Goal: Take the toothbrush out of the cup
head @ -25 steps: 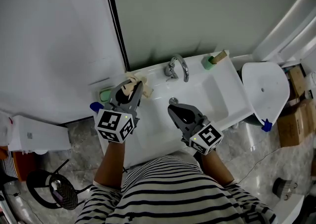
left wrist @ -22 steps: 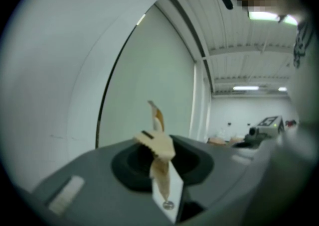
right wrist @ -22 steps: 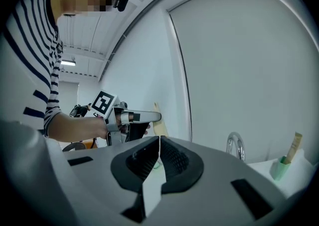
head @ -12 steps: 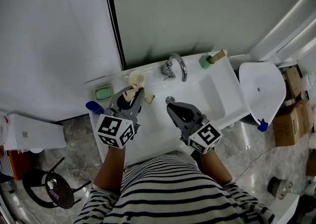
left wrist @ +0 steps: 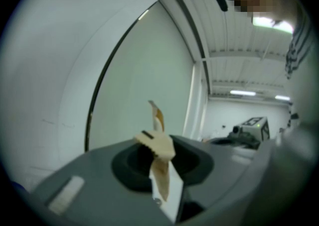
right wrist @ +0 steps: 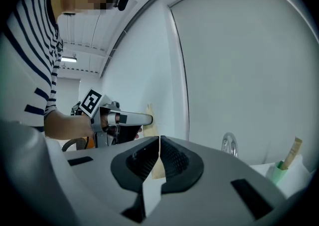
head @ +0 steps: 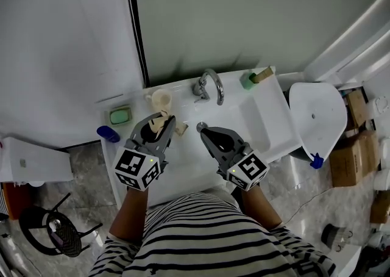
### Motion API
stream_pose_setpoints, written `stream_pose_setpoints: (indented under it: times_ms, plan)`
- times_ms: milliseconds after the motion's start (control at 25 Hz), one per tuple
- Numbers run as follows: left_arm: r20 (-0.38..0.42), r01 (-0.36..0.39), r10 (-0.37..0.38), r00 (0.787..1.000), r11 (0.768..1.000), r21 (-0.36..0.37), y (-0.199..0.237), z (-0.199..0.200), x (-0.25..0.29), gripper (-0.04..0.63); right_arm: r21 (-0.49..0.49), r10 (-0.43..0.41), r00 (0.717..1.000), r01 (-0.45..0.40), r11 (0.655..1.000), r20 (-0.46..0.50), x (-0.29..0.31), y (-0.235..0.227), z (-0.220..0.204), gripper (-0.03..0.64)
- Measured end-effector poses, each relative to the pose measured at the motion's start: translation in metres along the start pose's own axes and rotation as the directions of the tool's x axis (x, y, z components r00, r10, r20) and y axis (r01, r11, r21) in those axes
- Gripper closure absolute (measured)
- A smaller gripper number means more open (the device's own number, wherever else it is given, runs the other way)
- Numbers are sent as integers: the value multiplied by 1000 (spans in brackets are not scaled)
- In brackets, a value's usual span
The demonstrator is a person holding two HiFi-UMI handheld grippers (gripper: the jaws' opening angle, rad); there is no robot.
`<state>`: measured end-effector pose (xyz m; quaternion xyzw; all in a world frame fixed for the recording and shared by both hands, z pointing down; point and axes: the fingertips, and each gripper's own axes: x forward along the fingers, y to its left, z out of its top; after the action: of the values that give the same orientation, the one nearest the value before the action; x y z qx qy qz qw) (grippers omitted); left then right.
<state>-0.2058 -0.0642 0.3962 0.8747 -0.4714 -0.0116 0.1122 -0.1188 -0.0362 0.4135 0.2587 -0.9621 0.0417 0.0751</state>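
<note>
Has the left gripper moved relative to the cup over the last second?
Yes. The left gripper, shut on the toothbrush, has drawn back from the cup, toward the person.

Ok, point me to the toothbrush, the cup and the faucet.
toothbrush [left wrist: 160, 145], left gripper view, beige part between the jaws
cup [head: 161, 105], head view, near wall
faucet [head: 217, 83], head view, curved spout

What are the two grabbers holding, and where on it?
The left gripper pinches a beige toothbrush partway along its length, with an end sticking out on each side. The right gripper is shut on nothing.
</note>
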Motion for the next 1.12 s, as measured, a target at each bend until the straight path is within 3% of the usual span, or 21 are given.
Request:
stream_pose_setpoints:
  times_ms: [200, 560, 1120]
  plan:
    - [23, 45, -44, 999, 998, -31, -25, 0, 22, 511, -3, 31, 999, -31, 1000, -15, -15, -31, -7, 609]
    - [30, 51, -50, 998, 998, -43, -100, 0, 102, 511, 2, 86, 996, -86, 996, -33, -85, -117, -21, 609]
    - [44, -26, 26, 999, 1000, -4, -193, -15, 237, 511, -15, 91, 993, -93, 996, -69, -181, -261, -42, 609]
